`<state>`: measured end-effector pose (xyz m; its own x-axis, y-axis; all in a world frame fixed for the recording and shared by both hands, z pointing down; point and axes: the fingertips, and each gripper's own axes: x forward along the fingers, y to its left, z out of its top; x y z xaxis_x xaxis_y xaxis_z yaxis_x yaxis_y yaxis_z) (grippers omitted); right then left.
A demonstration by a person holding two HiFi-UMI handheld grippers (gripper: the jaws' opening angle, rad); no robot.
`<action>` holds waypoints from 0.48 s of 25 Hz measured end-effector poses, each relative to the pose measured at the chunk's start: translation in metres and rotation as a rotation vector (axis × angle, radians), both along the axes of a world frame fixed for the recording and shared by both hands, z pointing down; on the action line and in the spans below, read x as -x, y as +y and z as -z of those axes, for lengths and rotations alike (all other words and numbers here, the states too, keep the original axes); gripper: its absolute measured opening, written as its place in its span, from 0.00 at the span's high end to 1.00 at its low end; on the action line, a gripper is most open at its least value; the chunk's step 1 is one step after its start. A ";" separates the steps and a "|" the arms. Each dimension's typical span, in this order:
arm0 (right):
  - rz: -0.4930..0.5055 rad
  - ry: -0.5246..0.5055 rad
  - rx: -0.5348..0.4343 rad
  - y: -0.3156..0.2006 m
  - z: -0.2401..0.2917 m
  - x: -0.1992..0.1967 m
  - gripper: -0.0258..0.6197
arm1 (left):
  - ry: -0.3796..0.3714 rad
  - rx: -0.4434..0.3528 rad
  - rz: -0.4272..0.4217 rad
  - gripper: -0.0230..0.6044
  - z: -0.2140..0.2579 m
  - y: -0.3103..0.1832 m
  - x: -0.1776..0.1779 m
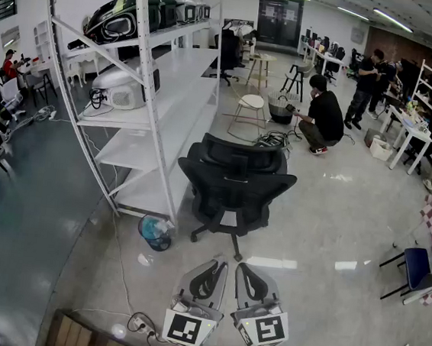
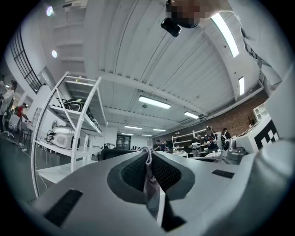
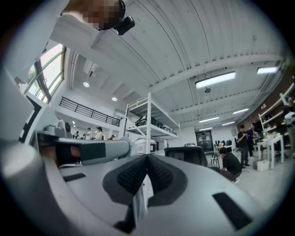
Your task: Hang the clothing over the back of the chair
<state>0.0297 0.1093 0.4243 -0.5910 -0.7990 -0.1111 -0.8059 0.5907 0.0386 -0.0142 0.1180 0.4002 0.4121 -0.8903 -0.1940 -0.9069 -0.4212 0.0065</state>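
Head view: chair [image 1: 234, 182] stood ahead of left claw [image 1: 219, 264] and right claw [image 1: 243, 268], shelving rack [image 1: 152, 85] and blue bin [image 1: 154, 231] just beside it, person [image 1: 323, 114] crouching beyond | left gripper view: left claw clamped pinkish clothing [image 2: 148, 177] | right gripper view: right claw's pads met, chair ahead.

No words, numbers or brand names can be read anywhere in these views. The only sign-like marks are the black-and-white square markers [image 1: 184, 328] on the cubes of the left tool [image 1: 218, 263] and the right tool [image 1: 243, 268]. They carry block patterns, not letters.
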 end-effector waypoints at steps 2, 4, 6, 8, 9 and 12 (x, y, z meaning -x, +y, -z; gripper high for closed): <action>0.006 0.001 0.008 0.002 -0.002 0.001 0.94 | -0.002 0.014 -0.008 0.92 -0.003 0.002 -0.001; 0.013 0.003 0.010 0.003 -0.003 0.003 0.94 | -0.002 0.023 -0.012 0.92 -0.005 0.003 -0.002; 0.020 0.005 0.009 0.004 -0.002 0.005 0.94 | 0.004 0.031 -0.011 0.92 -0.007 0.003 0.000; 0.022 0.005 0.009 0.003 -0.002 0.007 0.94 | 0.005 0.031 -0.009 0.92 -0.007 0.003 0.002; 0.022 0.001 0.008 0.002 -0.002 0.007 0.94 | 0.005 0.029 -0.007 0.92 -0.007 0.002 0.003; 0.017 -0.023 -0.006 0.002 0.003 0.007 0.94 | 0.001 0.022 -0.011 0.92 -0.006 0.003 0.003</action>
